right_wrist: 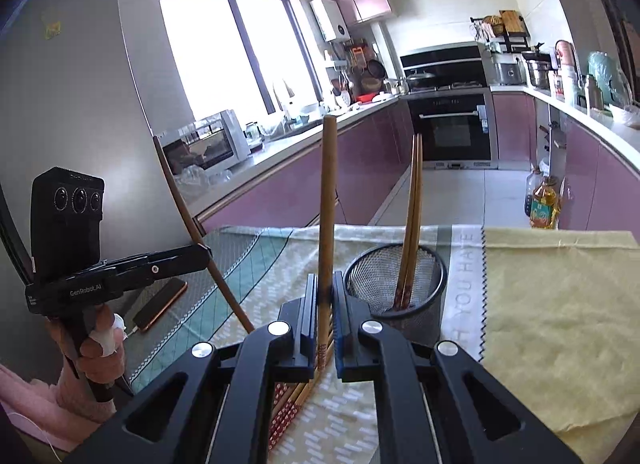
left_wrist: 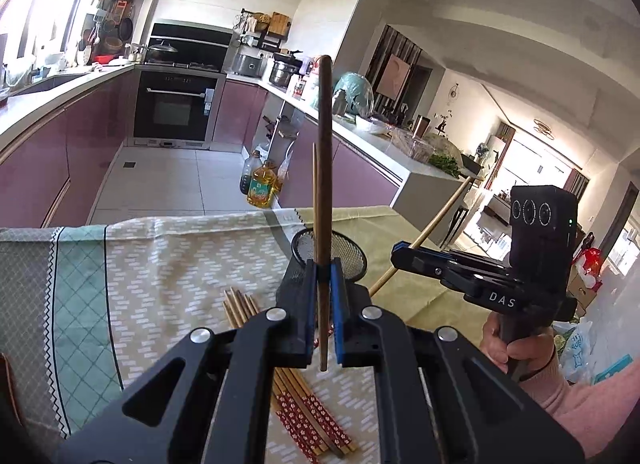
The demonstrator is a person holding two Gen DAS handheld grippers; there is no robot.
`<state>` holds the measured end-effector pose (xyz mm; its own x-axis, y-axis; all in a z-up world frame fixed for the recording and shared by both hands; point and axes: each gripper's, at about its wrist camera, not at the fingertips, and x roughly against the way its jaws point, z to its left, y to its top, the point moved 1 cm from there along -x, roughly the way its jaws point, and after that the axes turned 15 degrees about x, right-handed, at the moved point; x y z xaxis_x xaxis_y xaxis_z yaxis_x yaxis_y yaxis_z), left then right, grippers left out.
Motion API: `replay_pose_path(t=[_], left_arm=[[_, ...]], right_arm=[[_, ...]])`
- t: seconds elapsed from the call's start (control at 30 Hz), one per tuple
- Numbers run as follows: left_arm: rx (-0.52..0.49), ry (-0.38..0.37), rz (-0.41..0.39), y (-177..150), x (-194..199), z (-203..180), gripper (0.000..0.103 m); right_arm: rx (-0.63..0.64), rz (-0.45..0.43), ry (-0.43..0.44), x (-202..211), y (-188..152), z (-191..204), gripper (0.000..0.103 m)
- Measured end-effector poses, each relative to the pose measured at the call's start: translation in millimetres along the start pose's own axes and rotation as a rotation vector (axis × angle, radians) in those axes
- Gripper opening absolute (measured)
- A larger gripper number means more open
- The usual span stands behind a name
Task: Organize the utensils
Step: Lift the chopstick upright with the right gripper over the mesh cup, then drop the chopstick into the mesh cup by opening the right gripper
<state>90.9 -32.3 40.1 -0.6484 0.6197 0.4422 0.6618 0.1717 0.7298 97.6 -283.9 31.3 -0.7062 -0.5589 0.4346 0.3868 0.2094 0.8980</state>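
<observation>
My left gripper [left_wrist: 323, 270] is shut on a dark brown chopstick [left_wrist: 324, 152] and holds it upright above the table; it also shows in the right wrist view [right_wrist: 206, 253]. My right gripper [right_wrist: 329, 284] is shut on a light brown chopstick [right_wrist: 328, 200], also upright; it shows in the left wrist view [left_wrist: 396, 256]. A black mesh holder [right_wrist: 394, 284] stands just right of my right gripper with two chopsticks [right_wrist: 412, 216] in it. It sits behind my left gripper's fingers in the left wrist view [left_wrist: 352, 252]. Several chopsticks with red patterned ends [left_wrist: 304, 412] lie on the cloth below.
A patterned cloth [left_wrist: 160, 272] and a yellow cloth [right_wrist: 560, 324] cover the table. A phone [right_wrist: 160, 304] lies at the left. Oil bottles [left_wrist: 262, 184] stand on the floor beyond the table's far edge. Kitchen counters and an oven [left_wrist: 176, 108] are behind.
</observation>
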Motion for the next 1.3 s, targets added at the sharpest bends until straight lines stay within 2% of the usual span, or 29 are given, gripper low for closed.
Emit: replay_pose_path(t=[0.27, 0.63, 0.83, 1.13, 1.3], left_arm=[[-0.034, -0.018, -0.079, 36, -9, -25, 0.007], [-0.074, 0.004, -0.097, 66, -38, -44, 0.007], [-0.118, 0.055, -0.018, 55, -69, -46, 0.007], [-0.135, 0.105, 0.154, 32, -116, -26, 0.007], [-0.116, 0.125, 0.169, 31, -131, -17, 0.008]], right_arm=[[0.034, -0.062, -0.038, 16, 36, -12, 0.006], [0.021, -0.129, -0.096, 18, 62, -38, 0.006], [-0.002, -0.052, -0.102, -8, 52, -50, 0.006], [-0.037, 0.156, -0.054, -59, 26, -57, 0.006], [-0.064, 0.191, -0.059, -73, 16, -63, 0.007]])
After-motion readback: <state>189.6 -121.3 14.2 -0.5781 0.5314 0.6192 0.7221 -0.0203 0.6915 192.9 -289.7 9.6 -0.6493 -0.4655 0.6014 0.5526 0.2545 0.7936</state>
